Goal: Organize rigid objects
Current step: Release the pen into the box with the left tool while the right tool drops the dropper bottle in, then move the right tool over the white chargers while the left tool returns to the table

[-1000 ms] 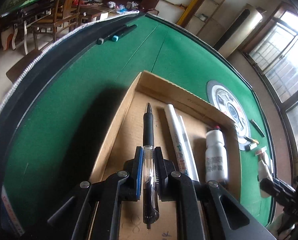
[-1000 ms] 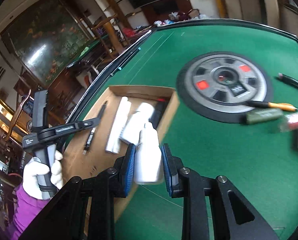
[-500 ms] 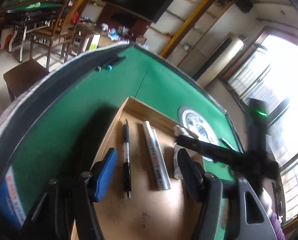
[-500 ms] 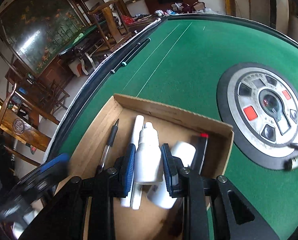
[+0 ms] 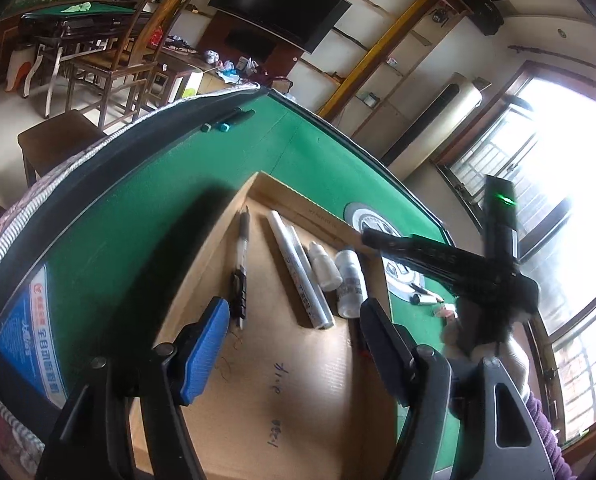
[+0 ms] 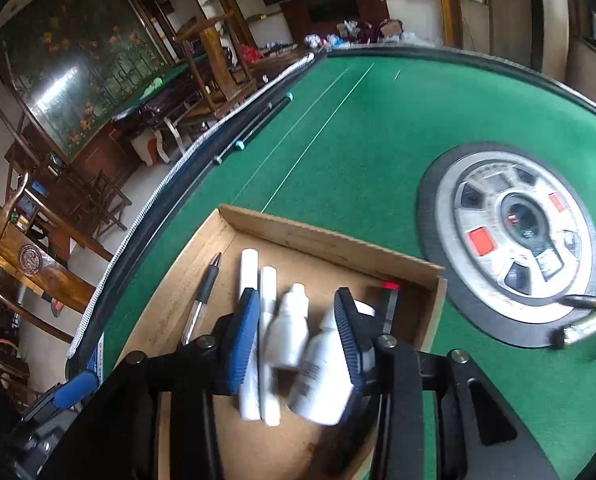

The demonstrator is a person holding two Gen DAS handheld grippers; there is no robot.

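A shallow cardboard box (image 5: 282, 392) is sitting on the green bench (image 5: 130, 216), and the sorted things are lying side by side on its floor. From the left wrist view, a black pen (image 5: 242, 256) is lying nearest the left wall, then a long silver marker (image 5: 298, 276), then a small white dropper bottle (image 5: 324, 266), then a second white bottle (image 5: 348, 284) with a printed label.

The left hand-held gripper (image 5: 294, 340) is hovering over the near part of the box with its fingers spread wide and nothing between them. The right hand-held gripper (image 6: 296, 336) is hanging over the box too, its fingers parted; the dropper bottle (image 6: 288, 332) is lying loose below the gap, touching neither pad, and the labelled bottle (image 6: 322, 380) (blurred here) is lying just beside the right finger.

Outside the box, to the right, a round grey dial (image 6: 518, 236) is set into the bench, with an orange pen (image 6: 590, 301) and a few small items lying at its near edge. Two dark sticks (image 5: 228, 120) are resting along the far left rim.
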